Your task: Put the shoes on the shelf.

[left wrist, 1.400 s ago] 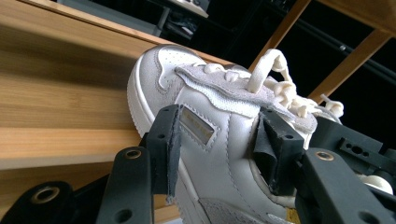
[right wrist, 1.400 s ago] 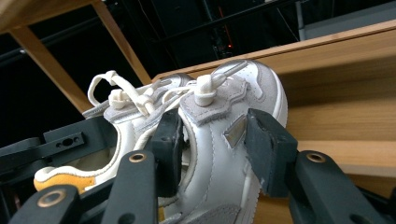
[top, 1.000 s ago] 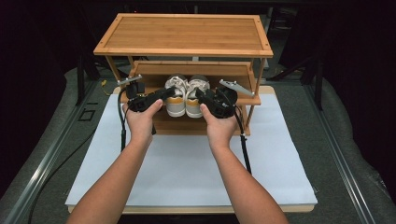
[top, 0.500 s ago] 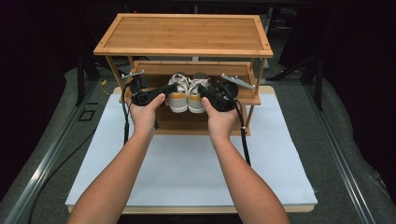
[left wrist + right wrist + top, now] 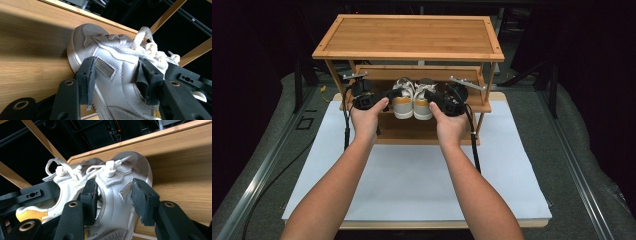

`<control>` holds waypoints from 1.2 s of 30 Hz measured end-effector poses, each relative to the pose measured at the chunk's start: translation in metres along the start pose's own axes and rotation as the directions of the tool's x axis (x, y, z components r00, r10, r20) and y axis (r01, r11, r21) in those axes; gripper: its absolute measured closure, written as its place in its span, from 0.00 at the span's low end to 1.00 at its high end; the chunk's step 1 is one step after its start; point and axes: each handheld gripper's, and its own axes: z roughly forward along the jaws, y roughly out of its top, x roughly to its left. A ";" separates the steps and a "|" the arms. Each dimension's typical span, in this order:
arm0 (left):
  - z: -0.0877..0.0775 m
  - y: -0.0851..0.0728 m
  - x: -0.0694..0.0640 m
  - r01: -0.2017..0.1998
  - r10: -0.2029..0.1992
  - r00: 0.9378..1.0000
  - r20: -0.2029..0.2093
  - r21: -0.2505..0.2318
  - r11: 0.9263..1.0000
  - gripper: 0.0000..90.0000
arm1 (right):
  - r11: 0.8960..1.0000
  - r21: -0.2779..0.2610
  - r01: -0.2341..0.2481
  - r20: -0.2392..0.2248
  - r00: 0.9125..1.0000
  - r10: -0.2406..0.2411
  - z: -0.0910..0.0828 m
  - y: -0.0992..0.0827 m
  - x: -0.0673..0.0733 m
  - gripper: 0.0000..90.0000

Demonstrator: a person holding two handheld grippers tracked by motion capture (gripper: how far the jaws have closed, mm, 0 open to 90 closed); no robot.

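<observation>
White shoes (image 5: 413,97), clamped by both grippers (image 5: 388,95) (image 5: 428,96), now farther into shelf (image 5: 472,105)

A wooden rack (image 5: 409,37) stood on the white tabletop (image 5: 412,180). Two shoes (image 5: 413,97) sat side by side on its middle shelf (image 5: 472,75).

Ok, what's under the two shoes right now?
The pair of shoes rests on the rack's wooden middle shelf. Each claw, left and right, grips one shoe. The soles' contact is hidden.

Smooth white leather shoes (image 5: 117,82), wooden rack (image 5: 409,35)
</observation>
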 end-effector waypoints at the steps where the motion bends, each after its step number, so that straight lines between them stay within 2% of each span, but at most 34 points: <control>1: 0.000 0.000 0.000 0.008 -0.008 1.000 0.004 -0.002 1.000 0.57 | 1.000 0.006 -0.001 0.004 1.000 0.001 0.000 0.001 0.000 0.63; 5: 0.001 0.002 0.002 0.024 -0.024 1.000 0.020 0.001 1.000 0.54 | 1.000 0.005 -0.008 -0.003 1.000 0.008 0.001 0.002 -0.001 0.61; 12: 0.002 0.004 0.001 0.006 -0.006 1.000 0.020 0.006 1.000 0.51 | 1.000 0.006 -0.025 -0.012 1.000 0.025 0.002 0.003 -0.003 0.59; 20: -0.003 0.008 0.000 -0.006 0.006 0.999 0.039 -0.015 1.000 0.51 | 1.000 0.008 -0.014 -0.018 1.000 0.014 0.001 0.004 -0.004 0.59; 27: -0.009 0.009 -0.003 -0.028 0.028 0.999 0.034 -0.025 0.999 0.53 | 1.000 -0.011 -0.002 -0.018 1.000 0.001 -0.004 0.005 -0.001 0.59; 35: -0.022 0.009 -0.002 -0.042 0.044 0.998 0.034 -0.061 0.997 0.57 | 0.999 -0.032 0.025 -0.028 0.999 -0.026 -0.011 0.009 0.004 0.59; 36: -0.024 0.010 -0.002 -0.046 0.048 0.998 0.030 -0.058 0.997 0.58 | 0.999 -0.021 0.028 -0.010 1.000 -0.029 -0.013 0.010 0.005 0.59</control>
